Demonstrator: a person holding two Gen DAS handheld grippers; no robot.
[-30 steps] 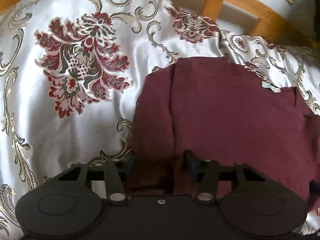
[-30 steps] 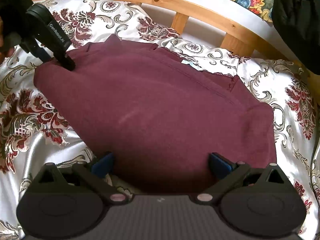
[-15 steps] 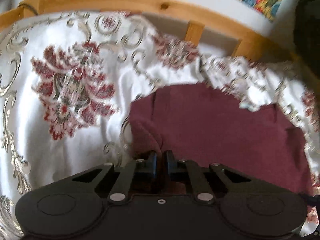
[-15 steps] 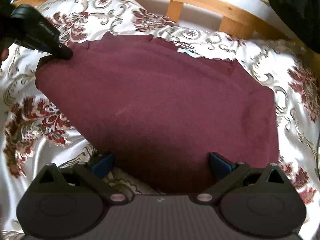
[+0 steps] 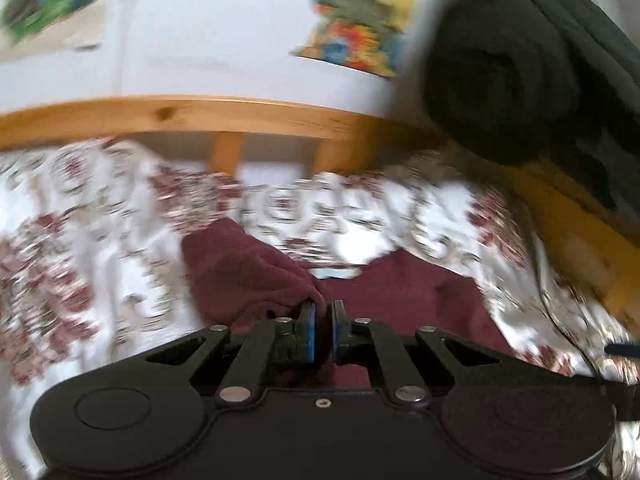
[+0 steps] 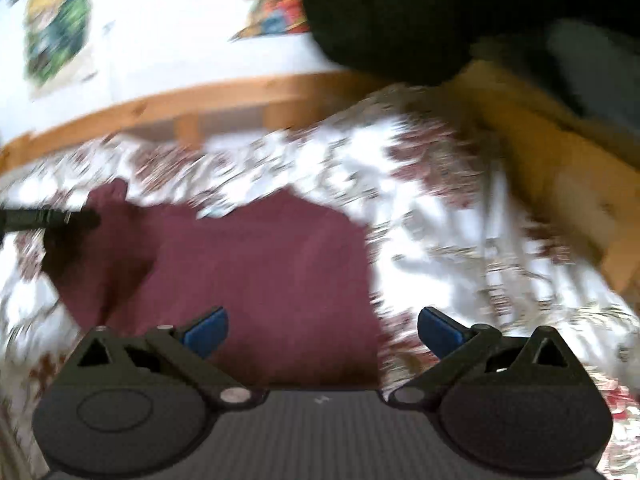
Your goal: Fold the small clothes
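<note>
A maroon garment [image 6: 264, 268] lies on the white floral bedspread [image 6: 460, 240]. In the left wrist view my left gripper [image 5: 322, 326] is shut on a bunched edge of the maroon garment [image 5: 248, 276] and lifts it off the bed. In the right wrist view my right gripper [image 6: 322, 332] is open and empty, its blue pads over the garment's near right edge. The left gripper also shows in the right wrist view [image 6: 48, 218], at the garment's far left. Both views are blurred by motion.
A wooden bed rail [image 5: 224, 114] runs along the far side and down the right [image 6: 560, 152]. A dark rolled bundle [image 5: 500, 80] sits on the rail at the upper right. A white wall with colourful pictures [image 5: 352, 36] is behind.
My left gripper closed on the garment's left edge and lifted it. Both cameras have tilted up and swung, so the wall and rail now fill the upper frames. The right gripper stayed open.
</note>
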